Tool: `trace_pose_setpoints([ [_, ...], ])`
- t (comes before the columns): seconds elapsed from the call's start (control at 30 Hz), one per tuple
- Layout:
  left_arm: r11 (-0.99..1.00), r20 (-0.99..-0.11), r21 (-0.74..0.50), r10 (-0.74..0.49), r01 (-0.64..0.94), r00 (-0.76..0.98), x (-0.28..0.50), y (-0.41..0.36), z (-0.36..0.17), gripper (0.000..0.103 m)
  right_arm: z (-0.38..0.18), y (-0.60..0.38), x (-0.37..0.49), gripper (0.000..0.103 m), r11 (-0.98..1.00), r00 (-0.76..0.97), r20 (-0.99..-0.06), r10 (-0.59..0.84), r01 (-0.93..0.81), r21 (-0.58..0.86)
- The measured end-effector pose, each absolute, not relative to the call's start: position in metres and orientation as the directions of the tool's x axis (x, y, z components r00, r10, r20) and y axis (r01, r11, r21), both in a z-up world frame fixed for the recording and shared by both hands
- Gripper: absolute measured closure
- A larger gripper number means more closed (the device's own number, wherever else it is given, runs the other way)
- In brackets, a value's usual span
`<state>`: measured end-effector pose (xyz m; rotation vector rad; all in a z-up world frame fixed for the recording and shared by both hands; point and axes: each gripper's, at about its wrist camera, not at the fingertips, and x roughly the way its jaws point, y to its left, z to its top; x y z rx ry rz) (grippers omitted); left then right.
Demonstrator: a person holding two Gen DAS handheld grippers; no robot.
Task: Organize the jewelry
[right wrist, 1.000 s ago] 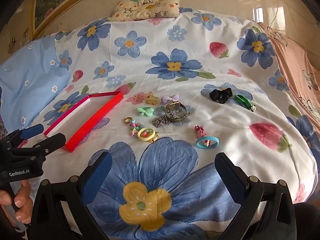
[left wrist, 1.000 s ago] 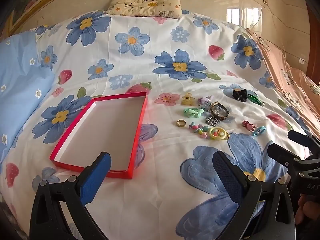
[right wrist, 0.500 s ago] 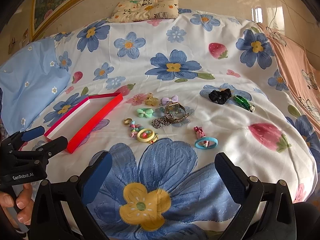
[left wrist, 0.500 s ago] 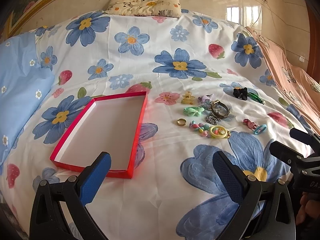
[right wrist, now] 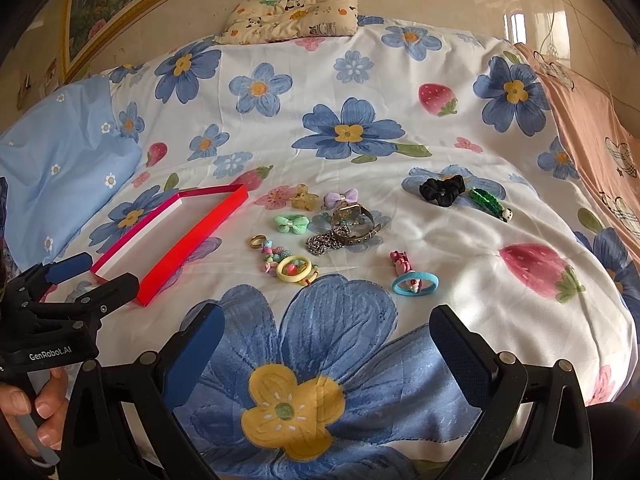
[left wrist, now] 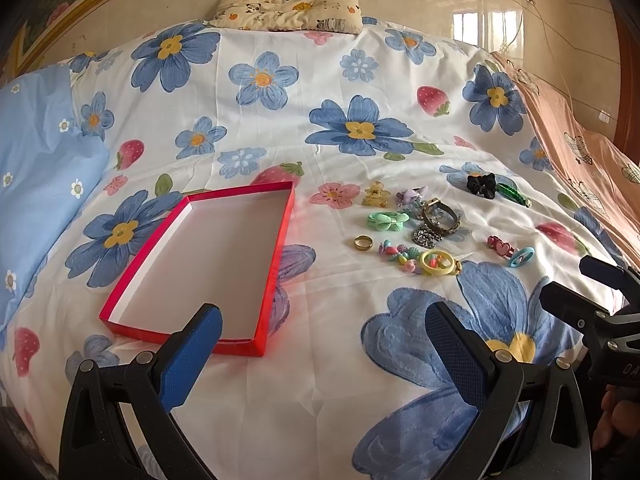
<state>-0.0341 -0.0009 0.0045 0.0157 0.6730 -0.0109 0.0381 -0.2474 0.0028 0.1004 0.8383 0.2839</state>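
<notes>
Both claws hover low over the near edge of a bed (left wrist: 320,380) spread with a flowered sheet. The left claw (left wrist: 320,344) gapes wide with nothing between its blue pads, and the right claw (right wrist: 324,340) gapes just as wide, also empty. A shallow red box (left wrist: 208,264), white inside, lies on the sheet ahead of the left claw, with nothing in it. The jewelry lies loose on the sheet to the right of the box, apart from it: a gold ring (right wrist: 258,241) nearest the box, a green bow (right wrist: 292,224), a yellow ring charm (right wrist: 294,270) on a string of coloured beads, a watch (right wrist: 354,220) touching a silver chain (right wrist: 322,242), a lilac bow (right wrist: 340,198), and what looks like an amber clip (right wrist: 304,197). Farther right sit a blue band (right wrist: 414,283) beside a pink clip (right wrist: 400,260), and beyond them a black scrunchie (right wrist: 440,190) next to a green clip (right wrist: 488,202). A panda pillow (left wrist: 288,8) rests at the head of the bed
</notes>
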Motion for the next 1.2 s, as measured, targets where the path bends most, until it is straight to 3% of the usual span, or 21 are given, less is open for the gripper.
trace_pose_setpoints([
  [0.83,1.0,-0.633,0.008,-0.008,0.017,0.774,-0.032,-0.007,-0.011,0.001,0.004,-0.243,0.039,0.0,0.952,0.628,-0.716,0.305,-0.22,0.213],
  [1.2,0.999,-0.674,-0.019,-0.044,0.043,0.738,0.003,-0.011,-0.009,0.001,-0.002,-0.254,0.057,0.002,0.948,0.609,-0.726,0.319,-0.209,0.24],
])
